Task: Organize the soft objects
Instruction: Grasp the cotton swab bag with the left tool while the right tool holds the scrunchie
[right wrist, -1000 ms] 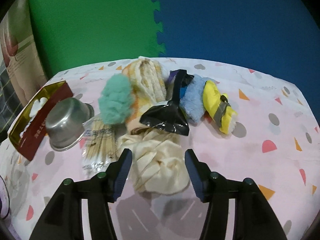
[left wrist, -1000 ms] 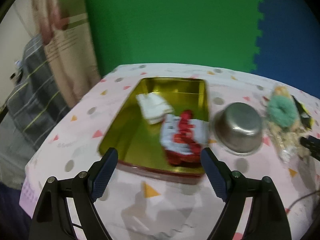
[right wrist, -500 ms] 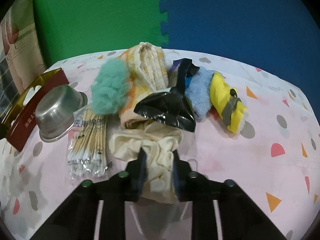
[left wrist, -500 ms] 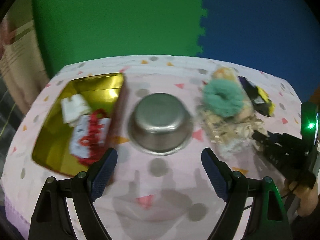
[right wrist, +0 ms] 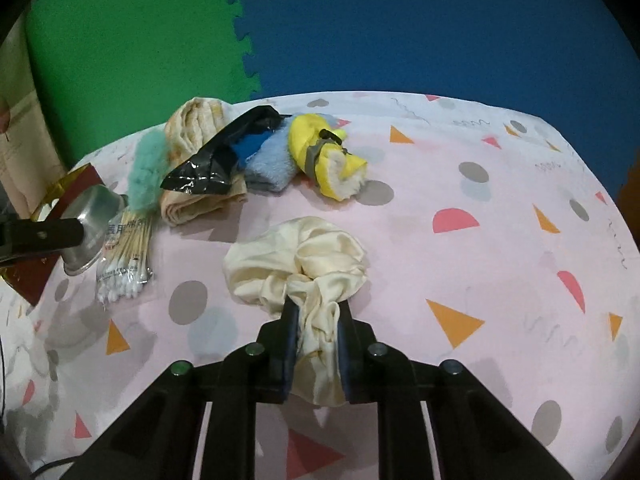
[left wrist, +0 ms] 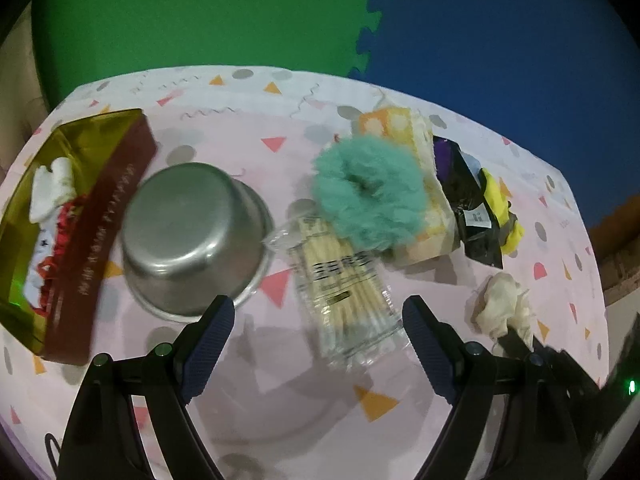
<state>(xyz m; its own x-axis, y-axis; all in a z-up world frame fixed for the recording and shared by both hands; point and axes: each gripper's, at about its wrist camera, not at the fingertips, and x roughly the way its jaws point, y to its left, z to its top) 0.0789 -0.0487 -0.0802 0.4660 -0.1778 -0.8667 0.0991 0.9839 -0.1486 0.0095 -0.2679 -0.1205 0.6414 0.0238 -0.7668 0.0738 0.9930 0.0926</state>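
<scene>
My right gripper (right wrist: 316, 312) is shut on a cream satin scrunchie (right wrist: 296, 260), pulled away from the pile; it also shows in the left wrist view (left wrist: 502, 304). My left gripper (left wrist: 318, 320) is open and empty above a packet of cotton swabs (left wrist: 344, 280). A teal fluffy scrunchie (left wrist: 368, 192) lies on a folded orange-cream towel (left wrist: 420, 216). A black bag (right wrist: 216, 160), a blue cloth (right wrist: 272, 164) and a yellow plush slipper (right wrist: 324, 160) lie behind. The gold tin (left wrist: 60, 216) holds a white cloth (left wrist: 52, 184) and a red-white item (left wrist: 44, 256).
An upturned steel bowl (left wrist: 192, 236) stands between the tin and the cotton swabs. The table has a pink patterned cloth (right wrist: 480, 264). Green and blue foam mats form the wall behind.
My right gripper closed on the cream scrunchie and drew it away from the pile. My left gripper swung right from the tin, past the bowl, to the cotton swabs.
</scene>
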